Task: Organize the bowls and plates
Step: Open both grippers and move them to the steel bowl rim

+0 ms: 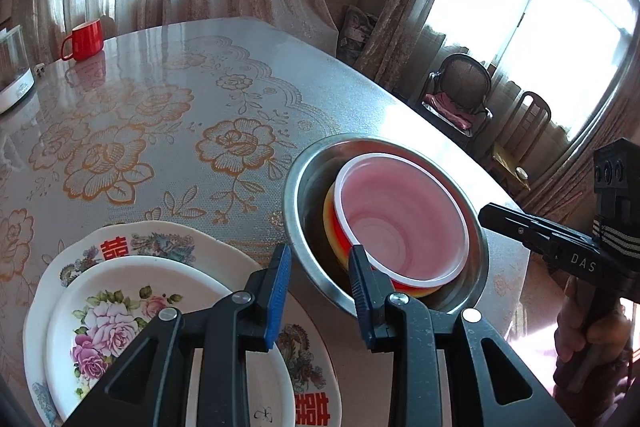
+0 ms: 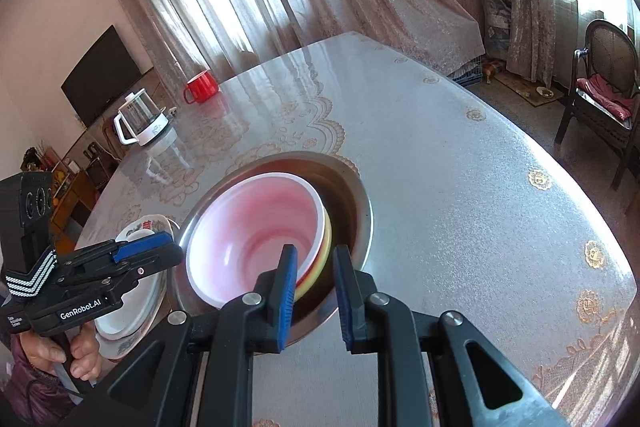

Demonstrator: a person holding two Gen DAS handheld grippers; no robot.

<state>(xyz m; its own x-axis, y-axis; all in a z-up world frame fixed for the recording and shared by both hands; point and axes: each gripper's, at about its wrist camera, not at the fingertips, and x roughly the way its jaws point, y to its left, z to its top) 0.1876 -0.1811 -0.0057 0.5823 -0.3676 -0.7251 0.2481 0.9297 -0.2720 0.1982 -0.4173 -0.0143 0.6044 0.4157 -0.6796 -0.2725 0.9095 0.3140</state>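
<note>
A steel bowl (image 1: 292,195) (image 2: 366,211) stands on the table near its right edge. Nested in it are a yellow bowl (image 1: 330,223) (image 2: 326,239) and a red bowl with a white rim and pink inside (image 1: 400,219) (image 2: 256,227). My left gripper (image 1: 320,259) is open and straddles the steel bowl's near-left rim. My right gripper (image 2: 314,253) is open too, one finger inside the pink bowl and the nested rims loose between the pads. To the left, a floral plate (image 1: 120,291) lies on a larger plate with red characters (image 1: 160,239).
A red mug (image 1: 84,39) (image 2: 202,87) and a glass kettle (image 2: 144,123) stand at the table's far side. The flowered tablecloth (image 1: 180,107) covers the middle. Chairs (image 1: 460,95) (image 2: 604,87) stand beyond the table's right edge. A hand (image 2: 76,351) holds the left gripper.
</note>
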